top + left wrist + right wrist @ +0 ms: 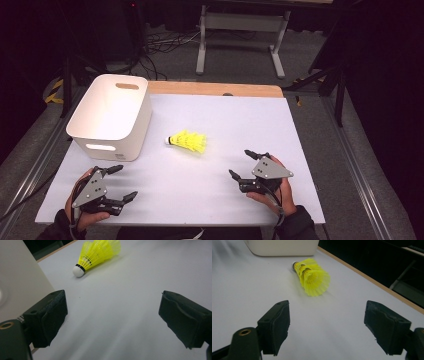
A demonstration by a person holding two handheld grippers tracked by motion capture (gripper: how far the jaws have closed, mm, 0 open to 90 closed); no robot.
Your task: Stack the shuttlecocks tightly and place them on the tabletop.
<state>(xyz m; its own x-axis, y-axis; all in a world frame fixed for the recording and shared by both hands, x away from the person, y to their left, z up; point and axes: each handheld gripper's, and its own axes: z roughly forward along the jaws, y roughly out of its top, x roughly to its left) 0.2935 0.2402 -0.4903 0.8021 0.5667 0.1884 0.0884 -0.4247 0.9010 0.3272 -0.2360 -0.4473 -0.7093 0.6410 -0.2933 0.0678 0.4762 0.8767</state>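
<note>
Lying on its side near the middle of the tabletop (235,130): yellow shuttlecock (188,141), white cork toward the bin (111,116), skirt toward the right edge; looks like two or more nested, hard to tell. Free of both grippers, nothing touching it. Right gripper (243,164) near the front right corner, jaws wide apart and empty, aimed at the skirt end, probably the one lined up for the pickup. Left gripper (121,182) by the front left corner, just in front of the bin, jaws likewise spread with nothing between, likely waiting. Bin open-topped at the back left corner, seemingly empty inside, a plausible drop spot. Clear surface between right gripper and shuttlecock; no obstacle. Beyond the back edge: a stand's legs (240,37), loose cables (160,42) on the floor.
</note>
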